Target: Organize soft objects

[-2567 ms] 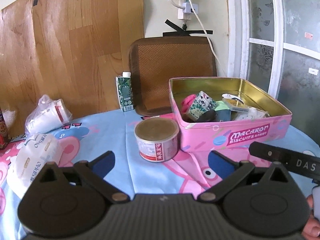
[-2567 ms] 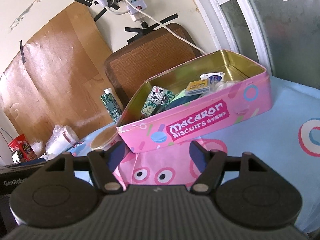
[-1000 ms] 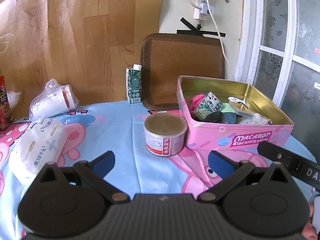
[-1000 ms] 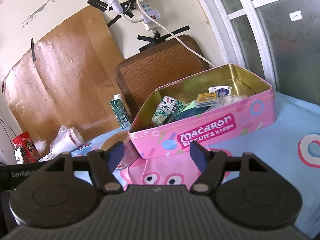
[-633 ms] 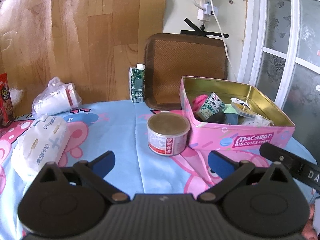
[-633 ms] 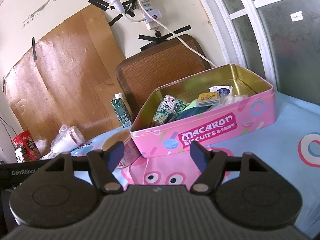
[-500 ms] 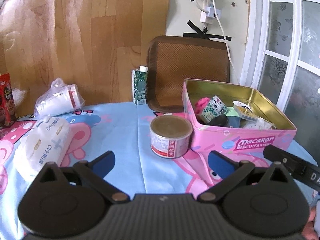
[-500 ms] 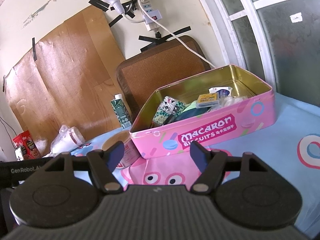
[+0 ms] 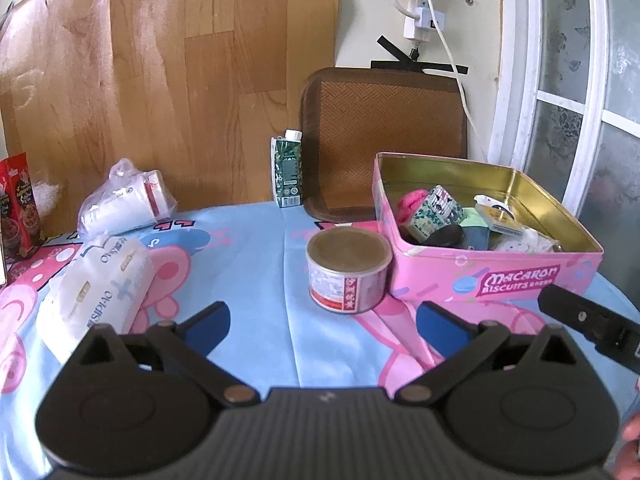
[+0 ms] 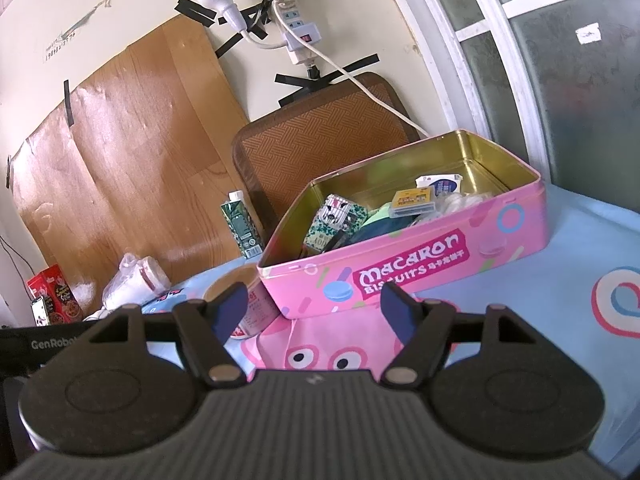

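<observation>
The left gripper (image 9: 322,325) hangs over the worktop (image 9: 260,264) with its jaws spread wide and nothing between them. Straight ahead of the gap, a little beyond the tips, stands a round can (image 9: 347,269) with a red and white label. Touching or just beside the can, ahead and to the right of the jaws, sits the pink biscuit tin (image 9: 496,276), open at the top. Inside it lie a pink soft item (image 9: 412,203), a patterned green and white roll (image 9: 434,212), a dark rolled piece (image 9: 448,236), and a few small packets and pale items toward the far right corner. Just left of the left jaw lies a white tissue pack (image 9: 98,288), flat on the cloth. Farther ahead on that side rests a clear bag of white cups (image 9: 126,204), and a green drink carton (image 9: 287,174) stands upright against the wall, beside a brown woven mat (image 9: 384,132). A black bar of the other tool crosses the lower right corner of this view.

The right gripper (image 10: 314,312) also has its jaws wide apart and empty. The biscuit tin (image 10: 420,268) lies directly ahead of them, its printed side facing the tips, with the patterned roll (image 10: 336,216) near its left end. The can (image 10: 250,308) shows partly behind the left jaw.
</observation>
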A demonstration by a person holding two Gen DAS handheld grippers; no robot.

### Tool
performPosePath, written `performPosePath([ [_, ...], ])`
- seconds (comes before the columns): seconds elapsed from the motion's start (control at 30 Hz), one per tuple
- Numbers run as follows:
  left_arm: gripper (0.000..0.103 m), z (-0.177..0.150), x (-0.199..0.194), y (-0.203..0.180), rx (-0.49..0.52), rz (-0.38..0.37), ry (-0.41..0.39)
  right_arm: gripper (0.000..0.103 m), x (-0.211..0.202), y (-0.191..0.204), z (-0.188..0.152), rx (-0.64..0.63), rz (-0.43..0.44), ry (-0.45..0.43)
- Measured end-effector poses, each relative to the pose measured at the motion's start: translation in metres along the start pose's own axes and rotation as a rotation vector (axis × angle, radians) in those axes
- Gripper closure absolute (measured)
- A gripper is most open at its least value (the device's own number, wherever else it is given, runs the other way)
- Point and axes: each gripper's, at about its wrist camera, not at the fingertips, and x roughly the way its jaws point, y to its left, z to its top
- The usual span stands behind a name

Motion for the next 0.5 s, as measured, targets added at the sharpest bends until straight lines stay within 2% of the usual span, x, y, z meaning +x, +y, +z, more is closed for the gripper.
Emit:
performPosePath([
  [0.5,0.0,-0.0009,0.001,-0.0005,0.003,-0.008,0.001,0.027,-0.0002,-0.0015,-0.0004,-0.008,-0.001,-0.001],
])
